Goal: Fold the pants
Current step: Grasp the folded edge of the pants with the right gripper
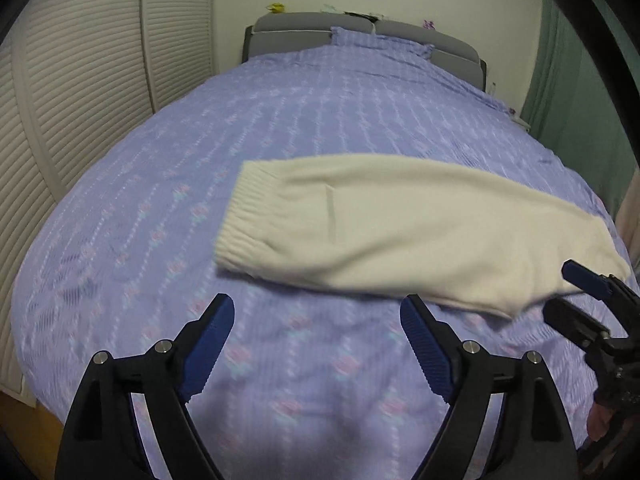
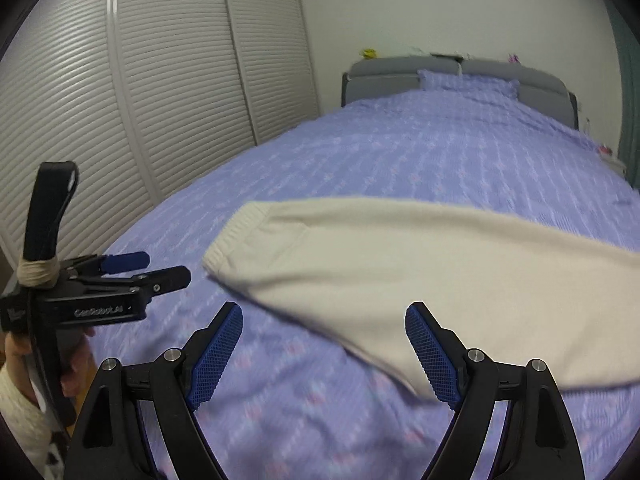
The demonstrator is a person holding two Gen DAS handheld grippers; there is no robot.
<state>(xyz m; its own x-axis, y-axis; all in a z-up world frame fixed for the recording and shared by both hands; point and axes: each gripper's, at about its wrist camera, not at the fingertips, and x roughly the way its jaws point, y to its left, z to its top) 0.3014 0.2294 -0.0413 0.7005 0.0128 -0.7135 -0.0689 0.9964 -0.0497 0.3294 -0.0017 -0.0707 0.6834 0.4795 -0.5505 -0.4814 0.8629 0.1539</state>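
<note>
Nearest the cameras, the left gripper (image 1: pixel 316 312) and the right gripper (image 2: pixel 324 322) both hover above the bedspread (image 1: pixel 168 216) with jaws spread wide, gripping nothing; their black fingers carry ribbed blue pads (image 1: pixel 210 350). Just beyond them lie the pants (image 1: pixel 400 232), cream, soft and knit-looking, folded lengthwise into one long flat band across the bedspread, the ribbed waistband (image 1: pixel 236 216) at its left end. The bedspread is lilac, woven in pale stripes with small pink flowers. Past the pants, at the bedspread's far end, sits a matching pillow (image 1: pixel 380 42) against a padded grey headboard (image 1: pixel 288 28). Left of the bedspread stand white louvred doors (image 2: pixel 132 92).
</note>
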